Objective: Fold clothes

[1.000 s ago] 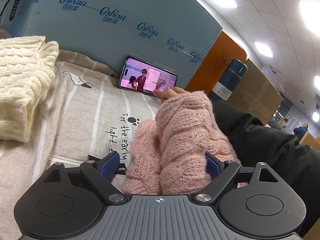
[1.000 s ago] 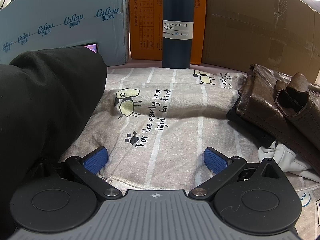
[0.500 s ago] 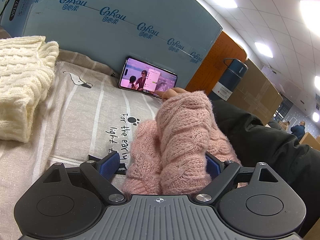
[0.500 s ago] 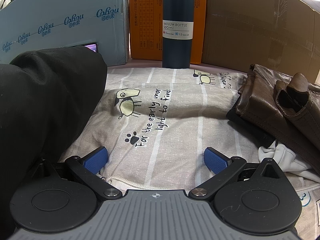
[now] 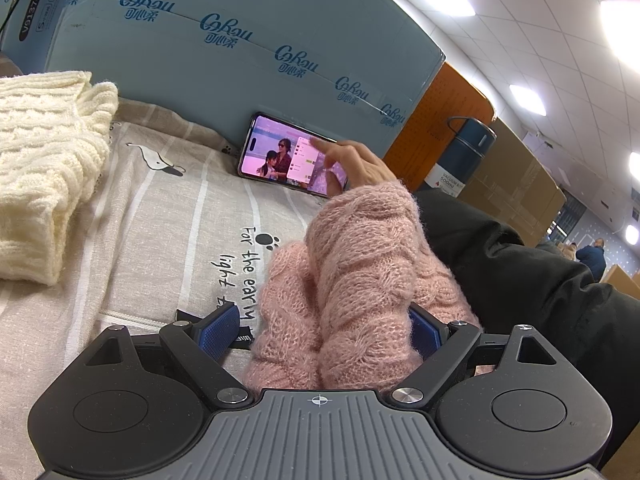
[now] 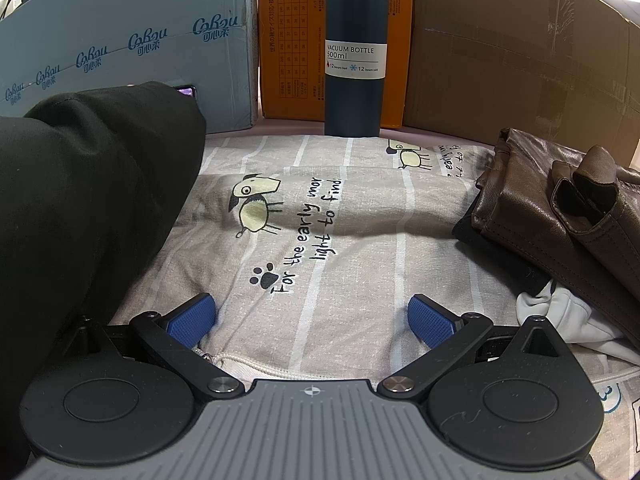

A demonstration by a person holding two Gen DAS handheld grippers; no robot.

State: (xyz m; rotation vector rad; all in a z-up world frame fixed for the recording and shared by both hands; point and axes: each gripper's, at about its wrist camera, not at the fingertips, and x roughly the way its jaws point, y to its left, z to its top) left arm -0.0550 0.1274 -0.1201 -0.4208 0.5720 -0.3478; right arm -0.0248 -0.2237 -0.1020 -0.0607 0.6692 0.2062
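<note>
left gripper [image 5: 320, 330]: blue ribbed pads spread, fuzzy pink cable-knit sleeve [image 5: 360, 280] between | right gripper [image 6: 312, 316]: spread wide, nothing held, over striped printed grey cotton sheet [image 6: 360, 240] | chunky cream knit sweater [image 5: 44, 168] folded

We had the left wrist view sitting low on the printed bedsheet [image 5: 168, 216], looking forward and tilted up toward the blue carton [image 5: 240, 40] and ceiling, with a pink knit sleeve [image 5: 352, 272] close before the lens. Our right wrist view sat equally low, facing level toward the vacuum bottle [image 6: 355, 60]. Both took in the bedsheet [image 6: 320, 220], the carton [image 6: 120, 40], the bottle [image 5: 460, 160] and the black-sleeved arm [image 6: 88, 200].
</note>
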